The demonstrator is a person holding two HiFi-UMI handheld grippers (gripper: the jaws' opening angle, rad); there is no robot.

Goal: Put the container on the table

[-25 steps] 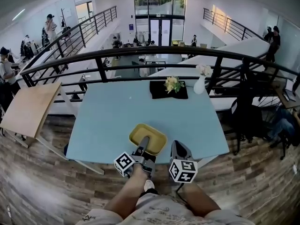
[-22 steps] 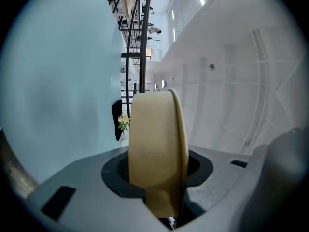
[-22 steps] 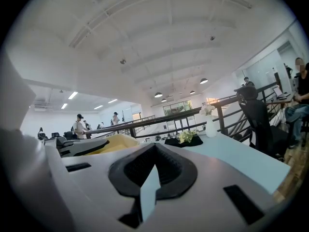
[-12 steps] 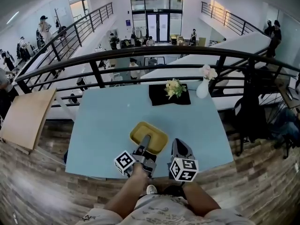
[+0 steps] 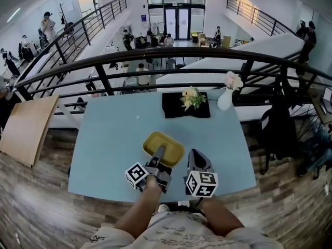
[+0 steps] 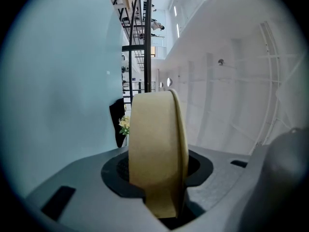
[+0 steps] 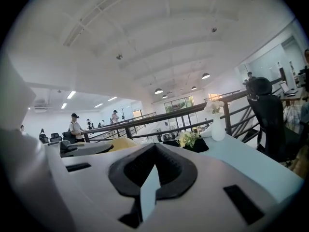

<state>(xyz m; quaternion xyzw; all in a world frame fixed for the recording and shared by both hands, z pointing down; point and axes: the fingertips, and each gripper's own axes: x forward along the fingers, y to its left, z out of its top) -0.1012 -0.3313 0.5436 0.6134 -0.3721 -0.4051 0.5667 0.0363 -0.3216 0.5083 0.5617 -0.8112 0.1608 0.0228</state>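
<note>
left gripper clamped on the near rim of the yellow container, just below centre of the head view, over the light blue table; in the left gripper view the rim sits wedged between the pads. can't tell if the base is touching the top yet. right gripper just beside it on the right, jaws together, empty

risks as i read it:
- one-sided rim grip, whole container hangs out past the pads, so it could pivot or slip if the hand jerks
- opening before the base is down means a drop and a skid
- setting it too near the table edge at the bottom of the frame, it could get knocked off on retreat
- vase and flowers at upper right are well apart, low concern

vs the earlier frame: table has slid down the picture, its near edge now below the marker cubes, so both grippers and the container are over the top rather than at the edge. grip looks unchanged
</note>
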